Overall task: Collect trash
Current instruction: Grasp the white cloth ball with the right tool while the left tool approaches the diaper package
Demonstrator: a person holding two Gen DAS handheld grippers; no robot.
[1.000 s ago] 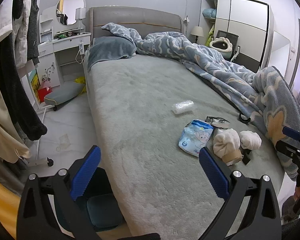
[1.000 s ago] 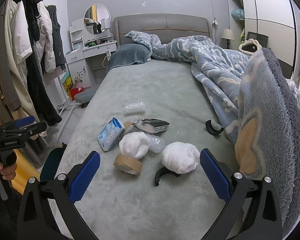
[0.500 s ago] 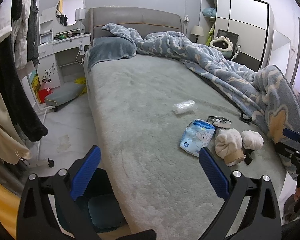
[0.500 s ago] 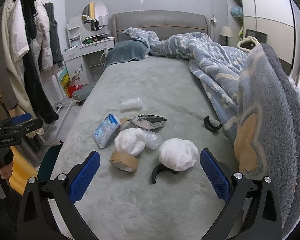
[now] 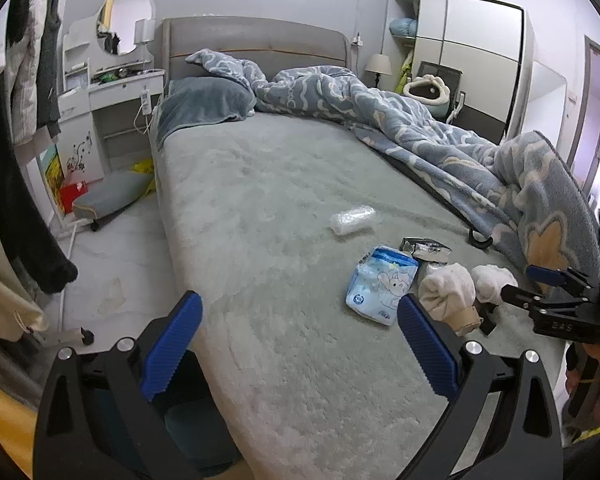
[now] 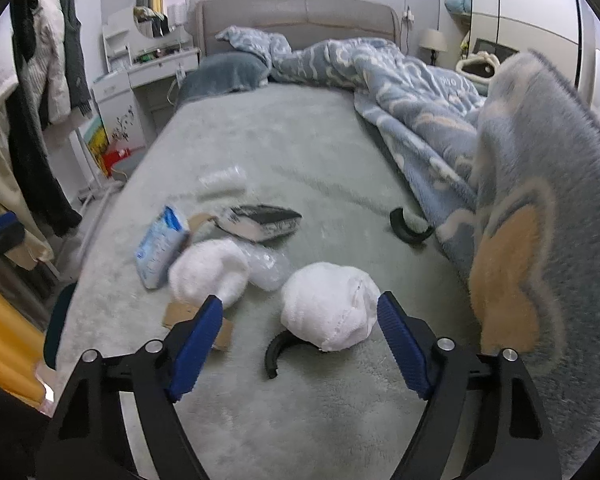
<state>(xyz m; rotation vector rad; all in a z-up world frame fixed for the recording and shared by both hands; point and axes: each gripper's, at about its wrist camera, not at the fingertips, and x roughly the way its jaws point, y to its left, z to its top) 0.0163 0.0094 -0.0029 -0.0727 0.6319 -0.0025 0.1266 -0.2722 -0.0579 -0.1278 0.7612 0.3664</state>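
left tongs: black arms, blue ribbed pads | right tongs: same, silver screws

On the bed are counted two white balls, one blue packet, possibly two clear bottles and two black hooks.

bed: wipes pack left | balled cloth front | blanket right

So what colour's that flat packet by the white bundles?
Light blue and white packet with a cartoon print, clearest in the left wrist view.
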